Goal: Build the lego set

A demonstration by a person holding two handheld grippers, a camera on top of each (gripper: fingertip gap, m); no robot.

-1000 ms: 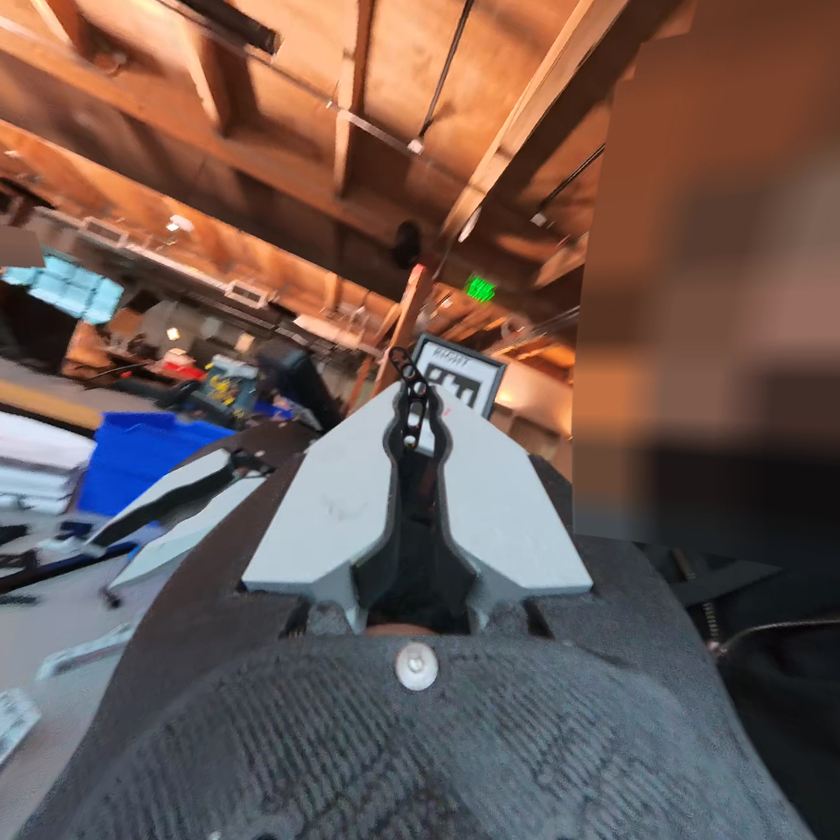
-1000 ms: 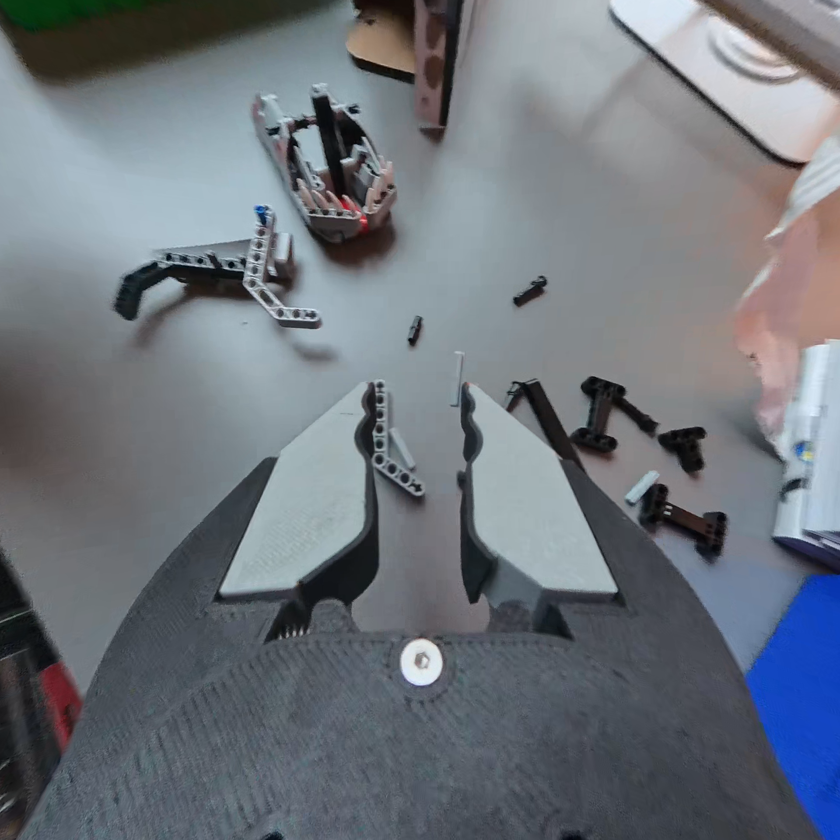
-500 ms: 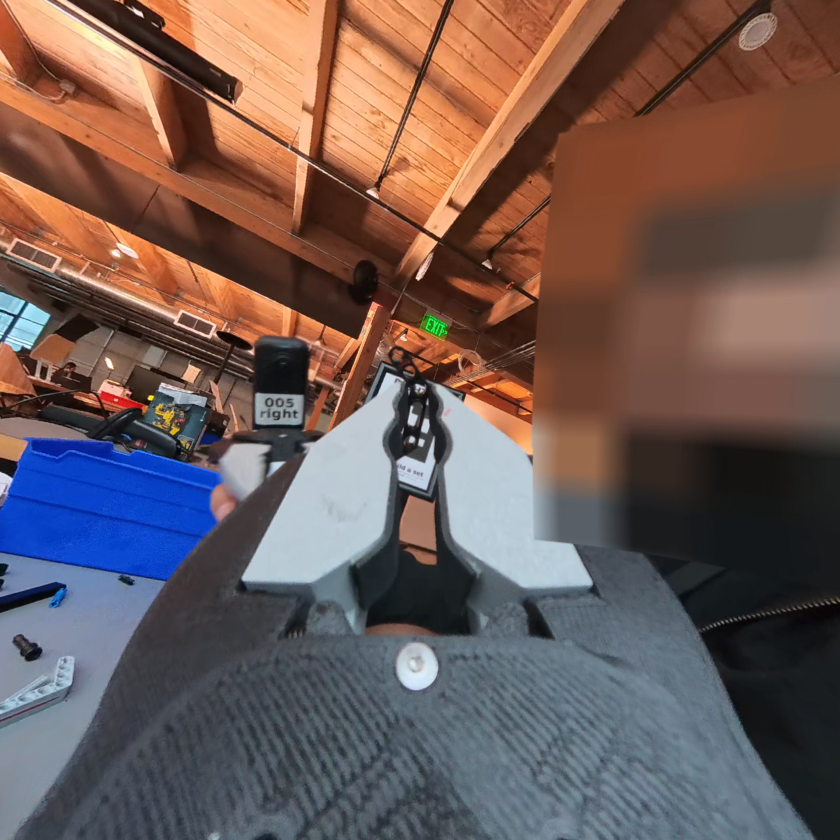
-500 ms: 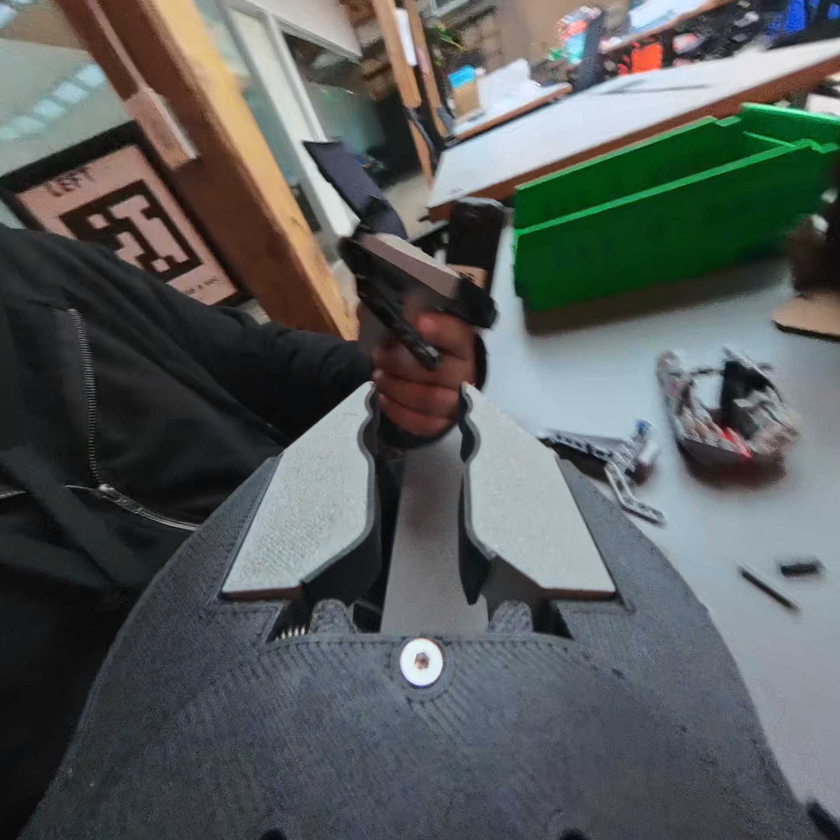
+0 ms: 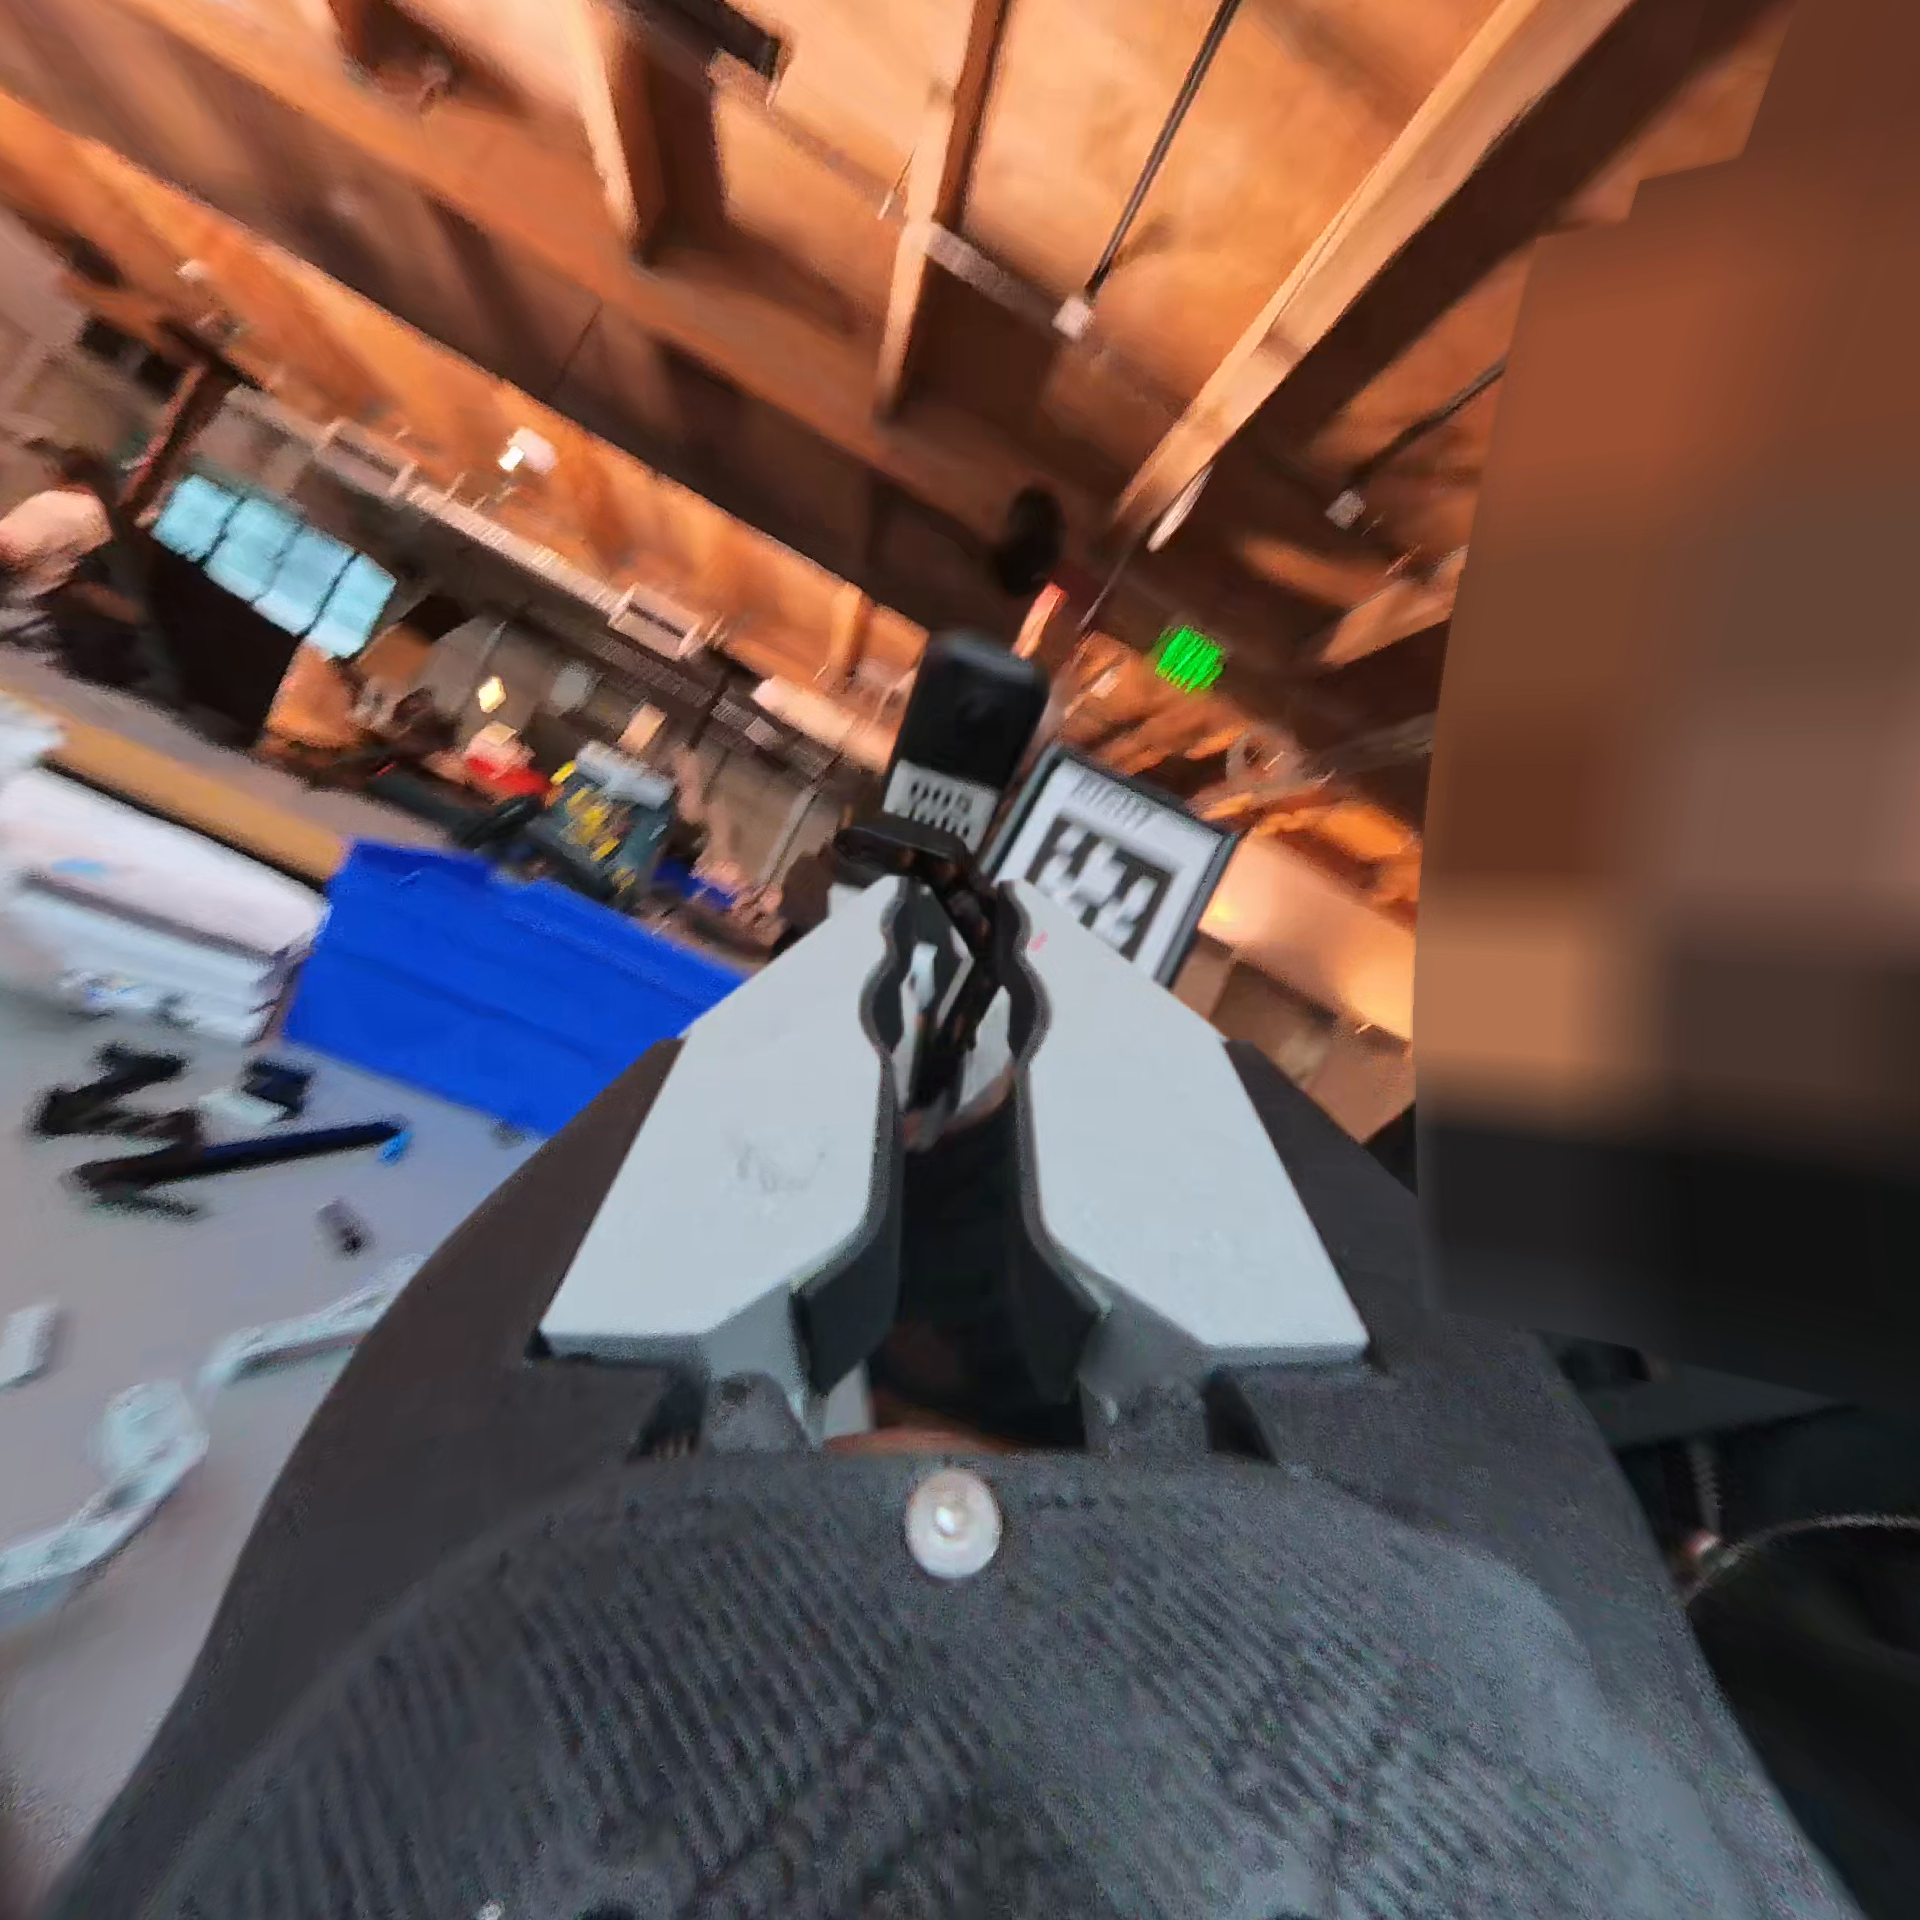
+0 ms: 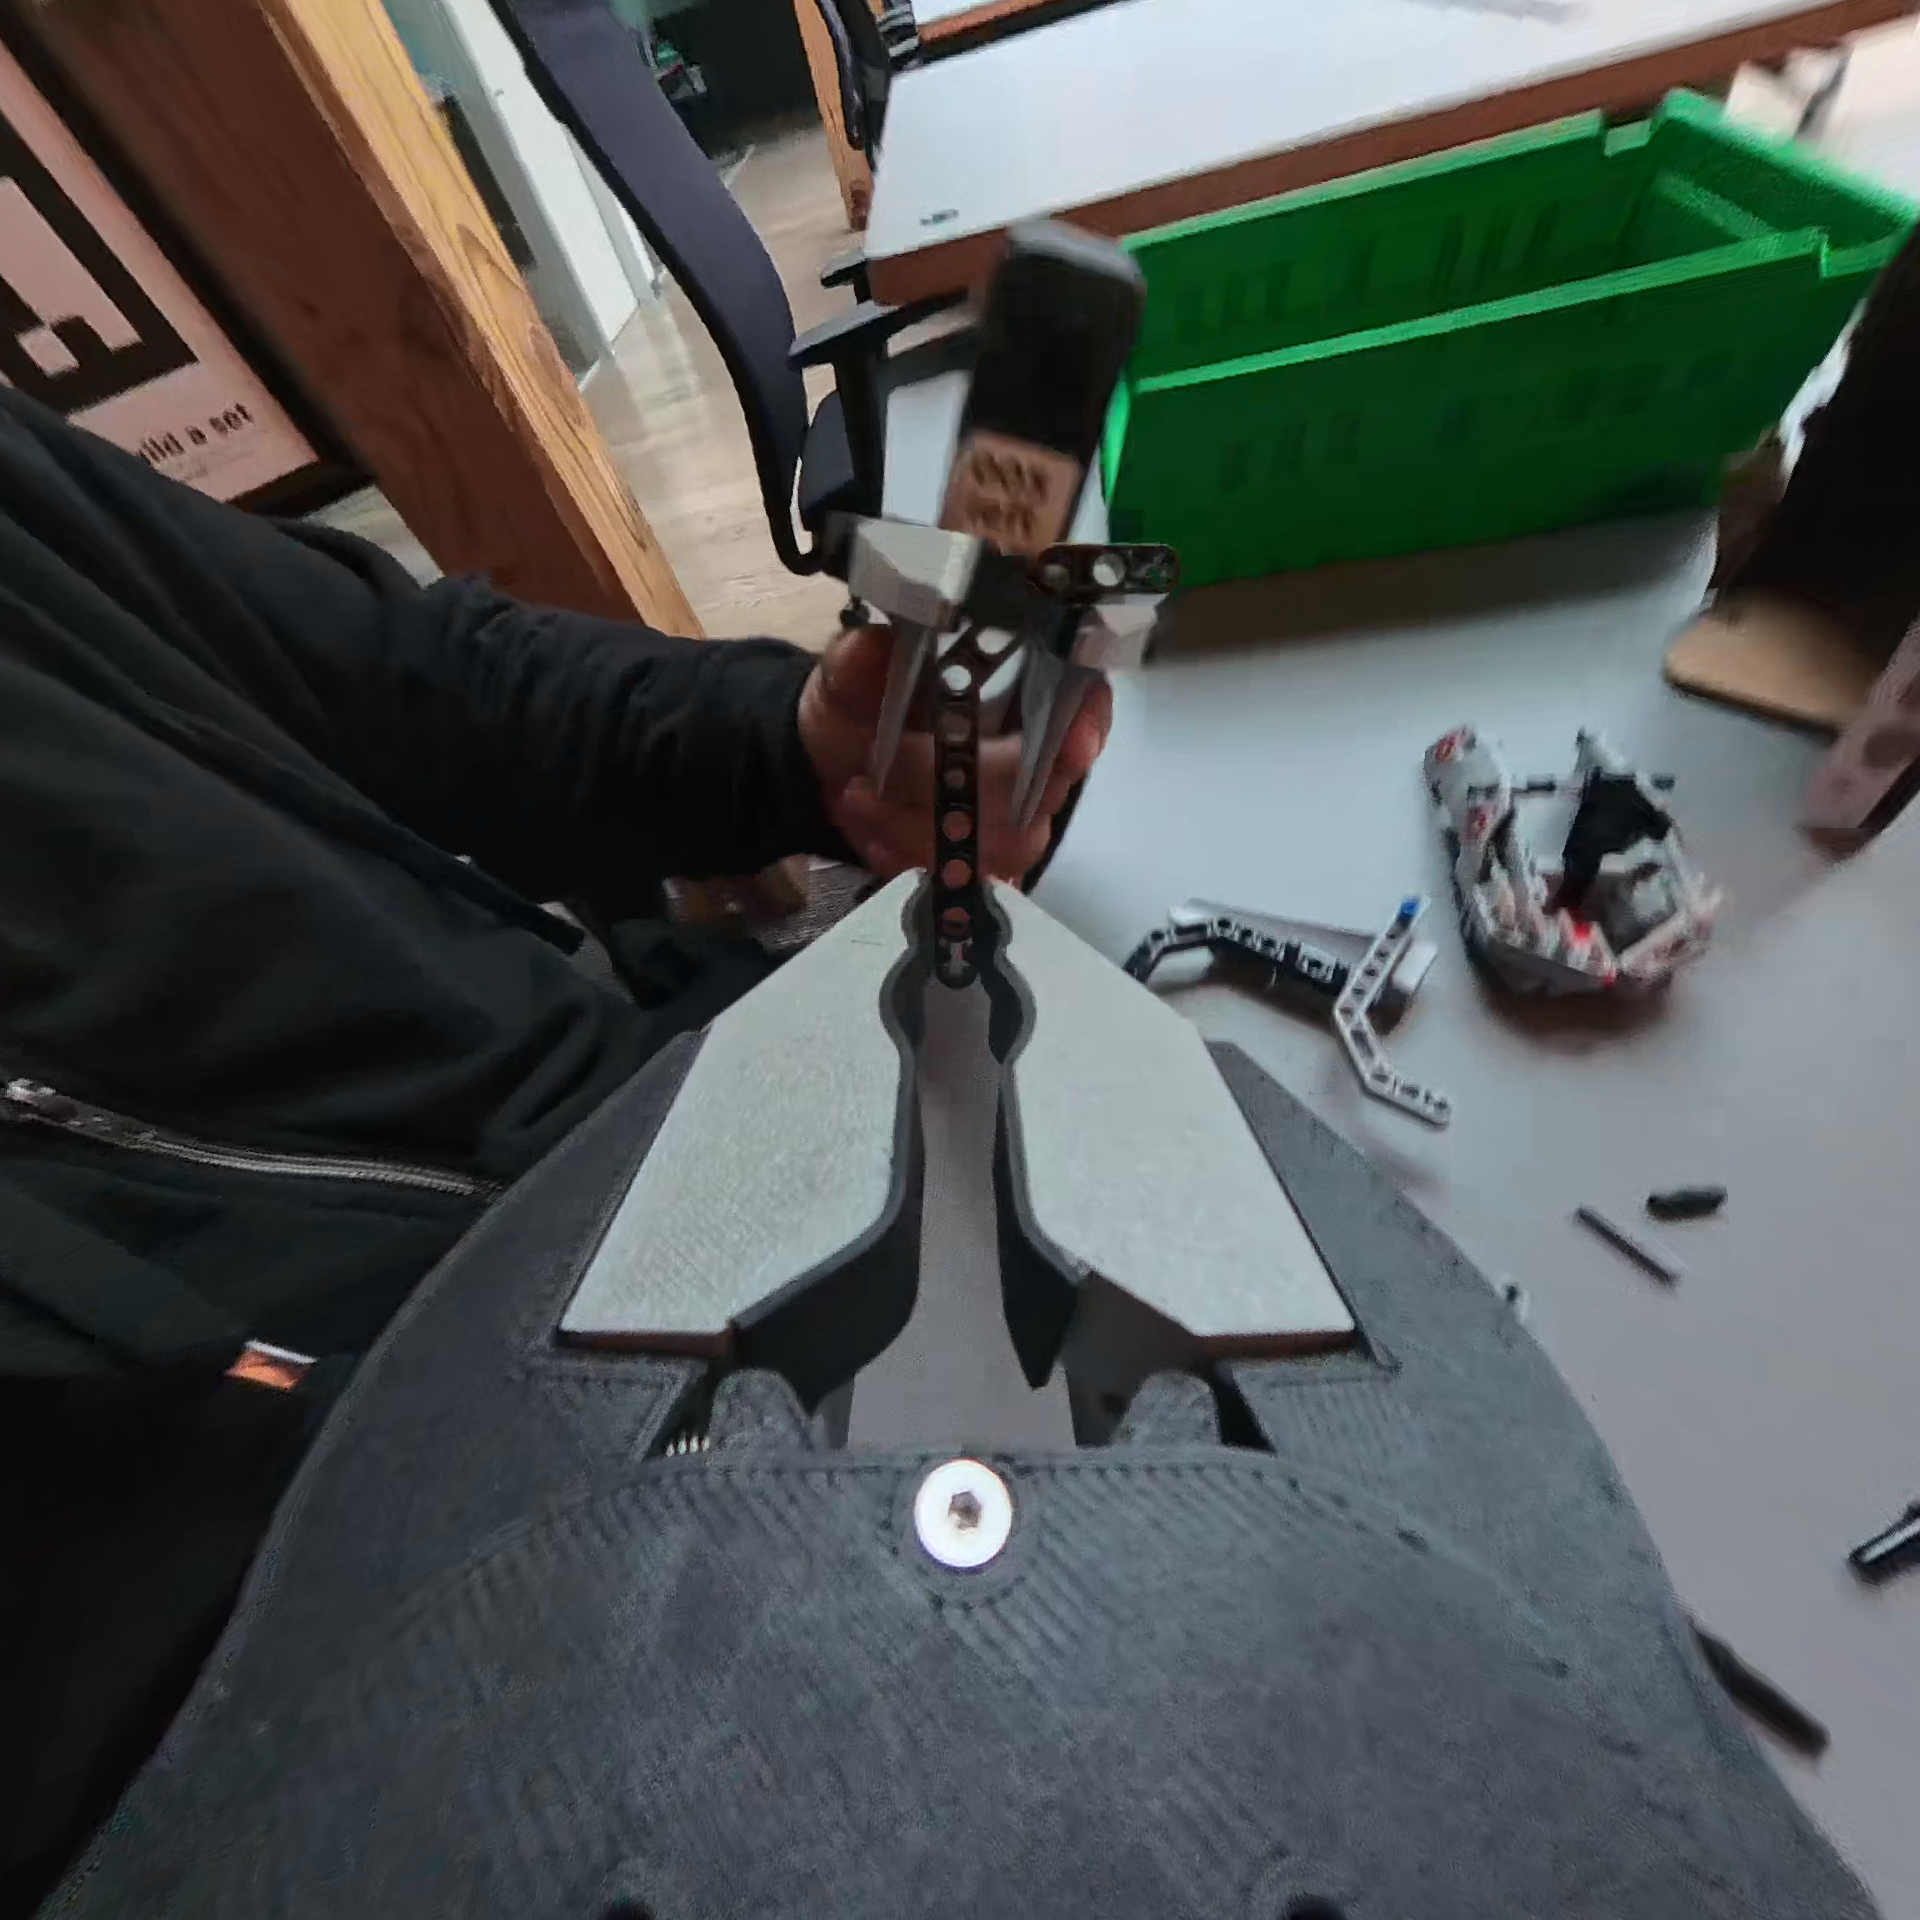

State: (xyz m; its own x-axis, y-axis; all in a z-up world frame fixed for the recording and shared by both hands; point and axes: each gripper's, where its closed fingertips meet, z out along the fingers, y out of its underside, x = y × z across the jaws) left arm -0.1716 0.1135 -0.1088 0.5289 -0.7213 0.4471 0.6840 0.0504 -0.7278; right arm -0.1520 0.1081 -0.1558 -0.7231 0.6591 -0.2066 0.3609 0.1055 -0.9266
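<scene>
A long black beam with holes (image 6: 956, 748) and a bent top end runs between the two grippers, held up in the air. My right gripper (image 6: 958, 899) is shut on its near end. My left gripper (image 6: 954, 790) faces the right one, gripped by a hand, with the beam passing between its fingers. In the left wrist view my left gripper (image 5: 948, 899) has its jaws slightly parted around the beam (image 5: 966, 935), which sits tilted and blurred. The right gripper's camera body (image 5: 966, 717) shows just beyond.
On the grey table (image 6: 1558, 1403) lie a partly built grey model (image 6: 1569, 862), a grey and black beam assembly (image 6: 1299, 956) and loose black pins (image 6: 1683, 1203). A green bin (image 6: 1455, 364) stands behind. A blue bin (image 5: 488, 987) and scattered pieces (image 5: 135, 1132) are to the left. Some 5 centimeters of space lies between my two pairs of fingers.
My right gripper rose from the table, swung toward the left gripper and closed on the beam's free end. My left gripper's jaws eased slightly apart and the beam tilted in them.
</scene>
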